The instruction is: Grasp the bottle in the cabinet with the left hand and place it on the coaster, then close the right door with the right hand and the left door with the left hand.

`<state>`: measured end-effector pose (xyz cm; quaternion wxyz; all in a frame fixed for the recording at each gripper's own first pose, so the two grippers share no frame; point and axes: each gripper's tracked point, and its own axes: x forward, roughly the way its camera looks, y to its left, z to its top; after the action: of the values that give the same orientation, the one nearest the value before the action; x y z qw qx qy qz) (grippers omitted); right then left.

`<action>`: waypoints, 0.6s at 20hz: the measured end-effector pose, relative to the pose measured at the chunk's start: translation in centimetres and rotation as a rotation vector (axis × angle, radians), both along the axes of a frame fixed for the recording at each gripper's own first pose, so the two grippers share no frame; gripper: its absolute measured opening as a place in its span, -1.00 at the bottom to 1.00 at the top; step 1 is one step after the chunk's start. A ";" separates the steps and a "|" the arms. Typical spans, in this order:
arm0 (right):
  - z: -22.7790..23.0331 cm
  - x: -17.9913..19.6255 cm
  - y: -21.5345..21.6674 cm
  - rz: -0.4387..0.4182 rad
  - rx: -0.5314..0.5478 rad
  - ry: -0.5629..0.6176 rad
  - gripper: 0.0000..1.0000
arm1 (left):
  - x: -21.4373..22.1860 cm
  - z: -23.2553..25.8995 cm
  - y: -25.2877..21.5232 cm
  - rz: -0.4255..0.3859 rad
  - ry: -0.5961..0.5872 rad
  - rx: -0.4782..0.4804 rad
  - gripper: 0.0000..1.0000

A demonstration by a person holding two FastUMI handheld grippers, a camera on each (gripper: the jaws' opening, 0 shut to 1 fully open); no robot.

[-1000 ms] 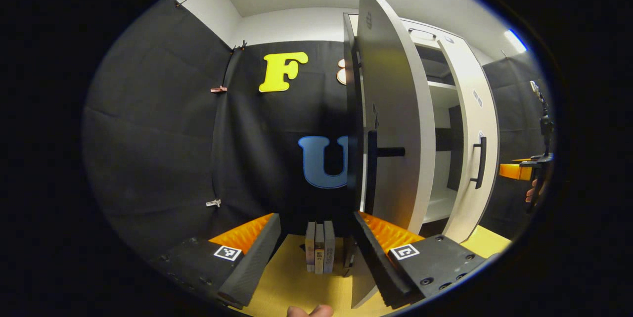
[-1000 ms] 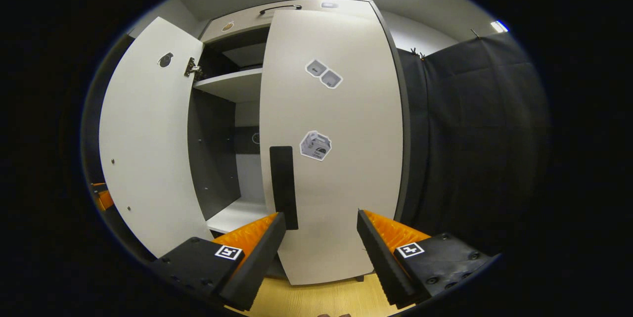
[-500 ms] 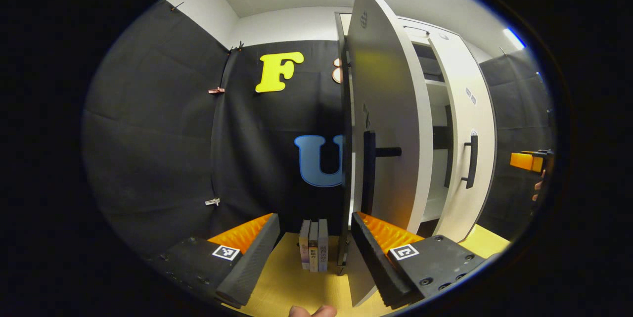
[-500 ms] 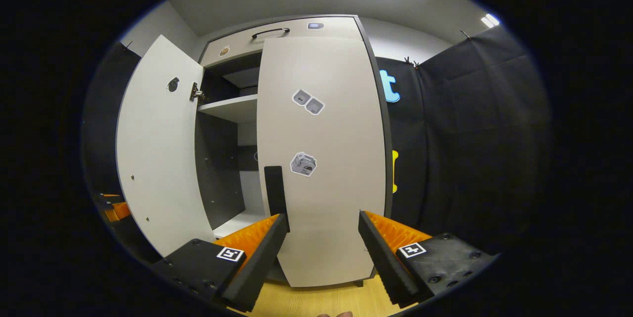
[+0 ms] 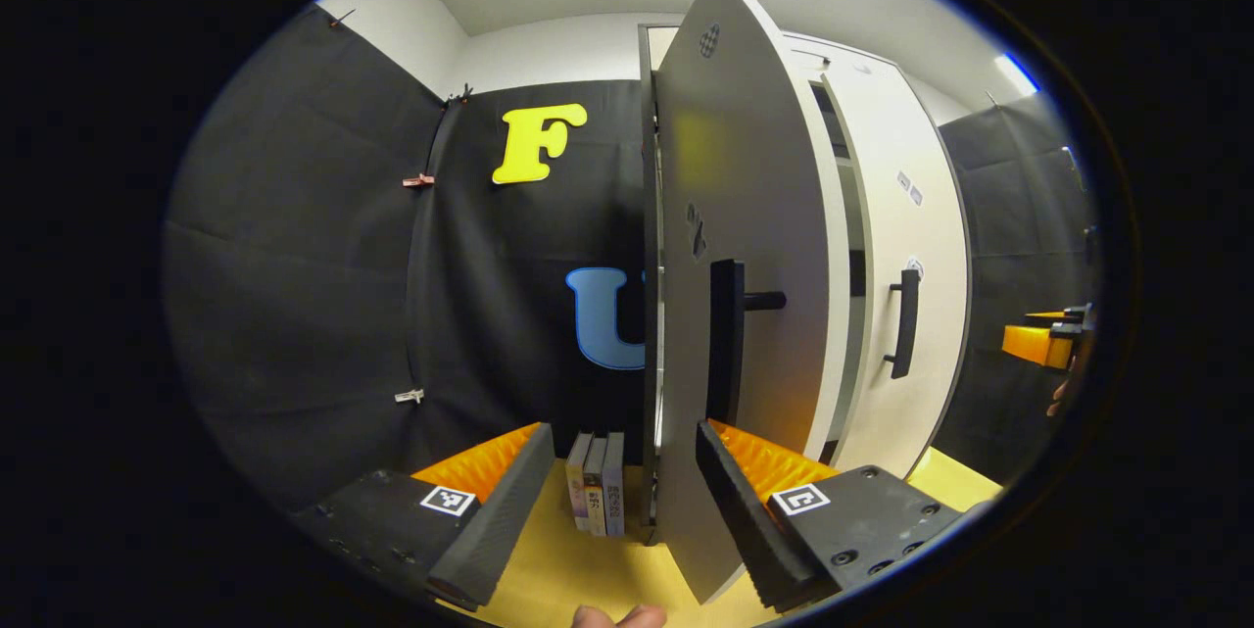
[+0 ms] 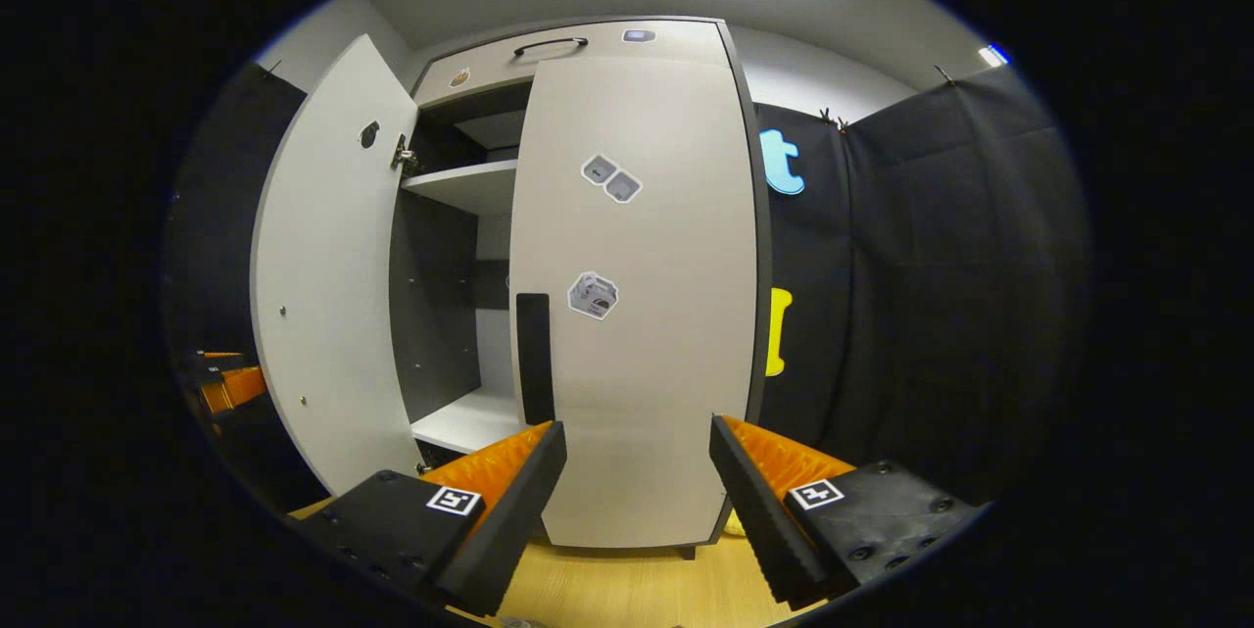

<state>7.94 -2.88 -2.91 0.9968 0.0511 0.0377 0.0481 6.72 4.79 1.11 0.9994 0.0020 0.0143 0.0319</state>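
Orange-ribbed, the left tongs (image 5: 617,491) stand spread apart holding nothing, their right finger (image 5: 745,501) against the face of the left door (image 5: 745,217). That door stands half open, upright, its edge toward the tongs, its black bar handle (image 5: 726,339) vertical. Three books (image 5: 595,483) stand on the yellow worktop (image 5: 578,569) beside it. The right tongs (image 6: 635,501) are spread too, empty, before the right door (image 6: 637,314), which lies flat against the cabinet (image 6: 568,40). Two doors, two handles, two stickers (image 6: 610,177) paired and one (image 6: 593,296) alone.
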 end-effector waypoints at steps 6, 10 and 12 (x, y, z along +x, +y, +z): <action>0.0 -0.1 -2.0 -0.034 -0.037 -0.018 0.95 | 0.2 0.0 -2.1 -0.011 0.007 -0.012 0.88; -0.4 -0.3 -2.7 -0.041 -0.060 -0.001 0.94 | 1.0 0.1 -4.9 -0.067 0.010 -0.026 0.89; -0.3 -0.4 -3.0 -0.042 -0.066 -0.009 0.94 | 1.9 0.1 -6.3 -0.096 0.012 -0.030 0.89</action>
<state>7.55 -5.90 -3.18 0.9989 0.0186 0.0339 0.0262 8.65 -1.51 1.20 0.9996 -0.0122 0.0205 -0.0166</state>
